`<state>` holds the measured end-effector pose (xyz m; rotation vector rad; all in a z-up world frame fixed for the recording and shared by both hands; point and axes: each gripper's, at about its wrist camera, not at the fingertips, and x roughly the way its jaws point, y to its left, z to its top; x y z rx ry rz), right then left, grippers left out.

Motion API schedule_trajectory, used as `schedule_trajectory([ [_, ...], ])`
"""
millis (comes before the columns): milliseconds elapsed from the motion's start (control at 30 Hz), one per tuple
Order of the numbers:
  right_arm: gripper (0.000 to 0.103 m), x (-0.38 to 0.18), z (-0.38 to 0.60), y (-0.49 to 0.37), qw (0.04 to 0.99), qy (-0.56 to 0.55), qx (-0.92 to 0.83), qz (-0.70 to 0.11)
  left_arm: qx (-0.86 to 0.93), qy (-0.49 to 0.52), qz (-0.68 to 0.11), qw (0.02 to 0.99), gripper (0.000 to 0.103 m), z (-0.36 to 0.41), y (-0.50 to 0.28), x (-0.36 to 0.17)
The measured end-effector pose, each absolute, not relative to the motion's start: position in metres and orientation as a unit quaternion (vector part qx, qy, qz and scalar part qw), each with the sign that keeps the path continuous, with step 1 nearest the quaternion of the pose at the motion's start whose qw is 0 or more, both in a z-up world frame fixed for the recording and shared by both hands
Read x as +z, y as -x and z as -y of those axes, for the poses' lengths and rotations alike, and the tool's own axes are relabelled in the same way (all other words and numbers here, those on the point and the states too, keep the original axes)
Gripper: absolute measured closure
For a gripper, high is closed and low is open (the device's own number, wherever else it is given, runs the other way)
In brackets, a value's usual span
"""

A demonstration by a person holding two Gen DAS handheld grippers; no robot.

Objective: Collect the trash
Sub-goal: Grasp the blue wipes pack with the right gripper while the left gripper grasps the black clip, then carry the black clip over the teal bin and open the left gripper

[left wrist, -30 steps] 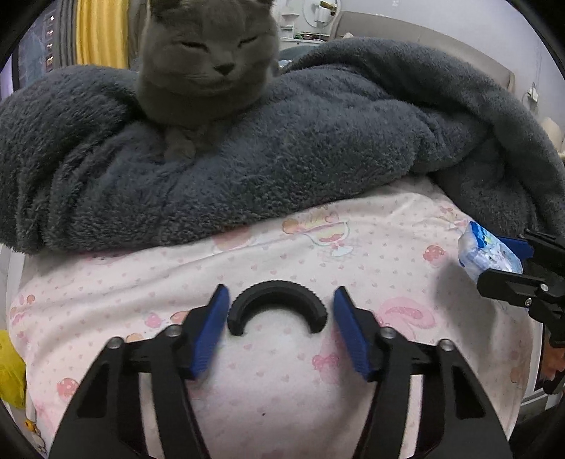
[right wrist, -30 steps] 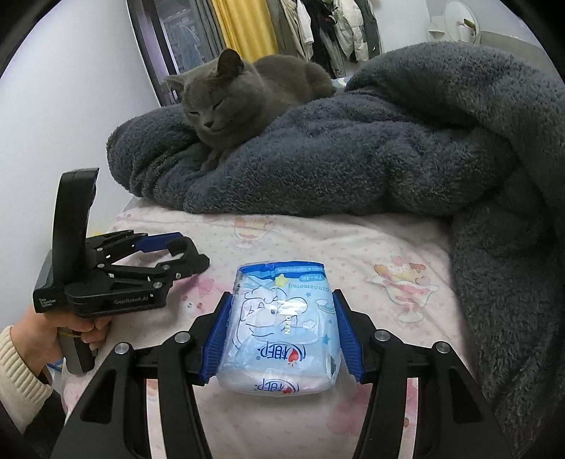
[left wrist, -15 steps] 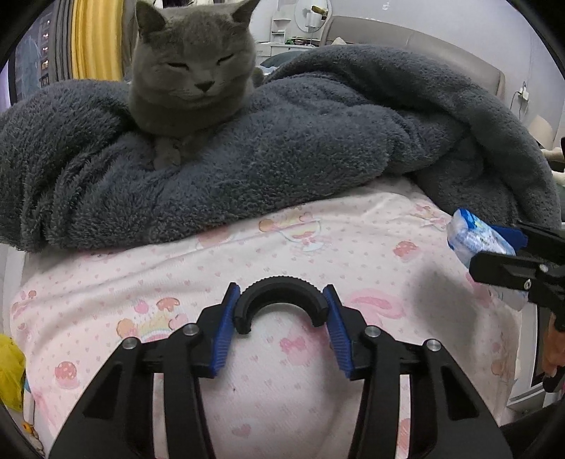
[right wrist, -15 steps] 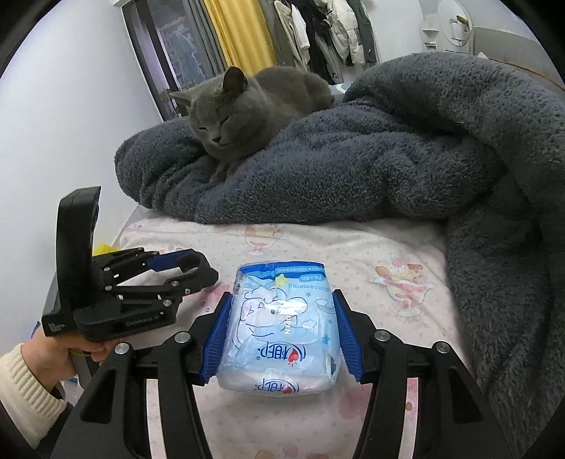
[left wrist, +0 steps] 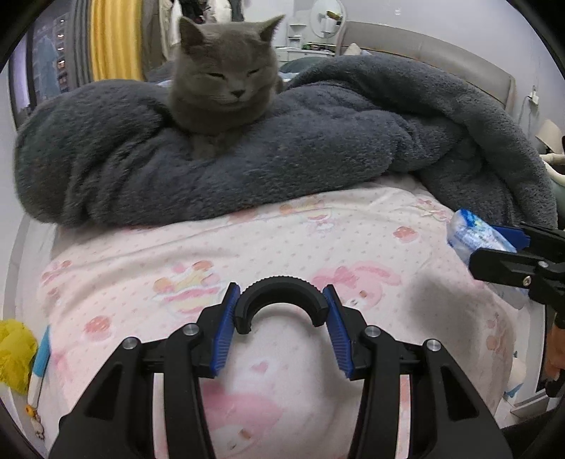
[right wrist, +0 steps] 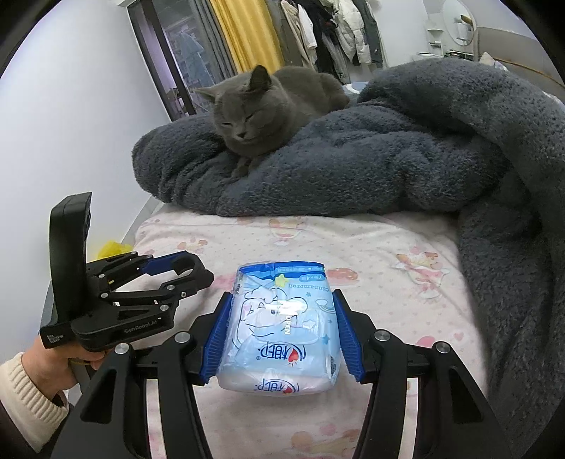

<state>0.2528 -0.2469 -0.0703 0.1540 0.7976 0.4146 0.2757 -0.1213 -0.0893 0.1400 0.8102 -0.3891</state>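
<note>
A bed covered by a pale pink sheet printed with cartoon sweets and small dots fills the lower half of both views. Across its far side lies a thick, rumpled dark grey fleece blanket, which also piles up along the right edge in the right wrist view. A grey short-haired cat sits on the blanket with its eyes closed, facing the cameras. Behind it stand a yellow curtain, a dark window frame and hanging coats.

The right gripper pinches a light blue plastic pack of tissues printed with a white cartoon figure and red lettering; both blue pads press its 2 long sides, and the pack sits just above the sheet. In the left wrist view the same pack shows at the right edge, held over the sheet's right side.

The left gripper is clamped on a black ridged plastic half-ring, an arch with its 2 ends pointing toward the camera, each blue pad pressing 1 outer end. It hangs over the sheet near the bed's near edge. In the right wrist view a hand in a cream knitted cuff holds this gripper's handle at the left.

A crumpled yellow item lies at the bed's left edge.
</note>
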Motion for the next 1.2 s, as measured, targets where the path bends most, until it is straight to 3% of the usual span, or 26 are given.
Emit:
schedule_trajectory([
  [1200,0.046,-0.048,0.137,-0.250,0.888,-0.060,0.263,-0.372,-0.124,-0.018,-0.401,0.908,0.053,0.007,-0.228,-0.079],
])
